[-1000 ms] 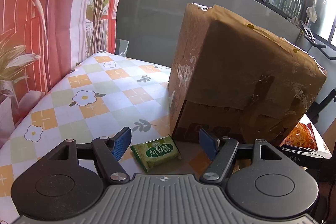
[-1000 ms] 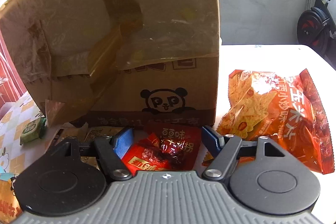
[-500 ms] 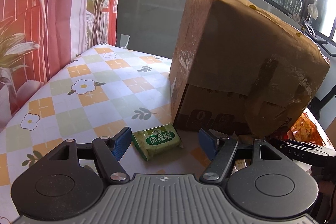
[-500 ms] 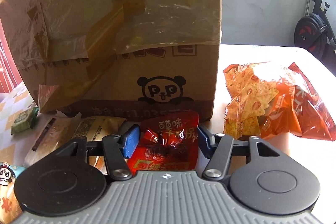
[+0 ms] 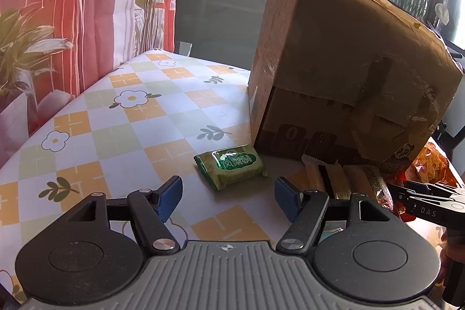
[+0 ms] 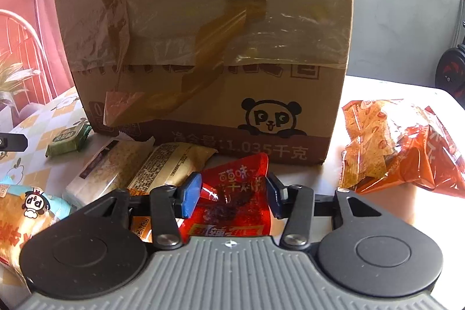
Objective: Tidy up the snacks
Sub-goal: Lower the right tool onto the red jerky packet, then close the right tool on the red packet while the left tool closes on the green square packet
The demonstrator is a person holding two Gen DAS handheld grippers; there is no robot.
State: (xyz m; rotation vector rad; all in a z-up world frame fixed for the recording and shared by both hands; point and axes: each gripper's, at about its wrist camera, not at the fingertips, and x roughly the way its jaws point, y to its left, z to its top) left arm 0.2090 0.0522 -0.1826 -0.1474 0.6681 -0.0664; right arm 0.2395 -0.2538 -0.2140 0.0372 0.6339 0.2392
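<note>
A big taped cardboard box with a panda print stands on the table. A small green snack pack lies in front of it, just ahead of my open, empty left gripper. My right gripper is open with its pads on either side of a red snack pouch lying on the table; the jaws have narrowed toward it. Two beige bar packs lie left of the pouch. An orange chips bag lies to the right.
The table has a floral checked cloth. A blue and orange snack bag lies at the near left in the right wrist view. A red curtain and plants stand to the left. A grey wall is behind the box.
My left gripper has drawn back and up from the green pack. My right gripper has moved over the red pouch and its jaws have narrowed around it.
</note>
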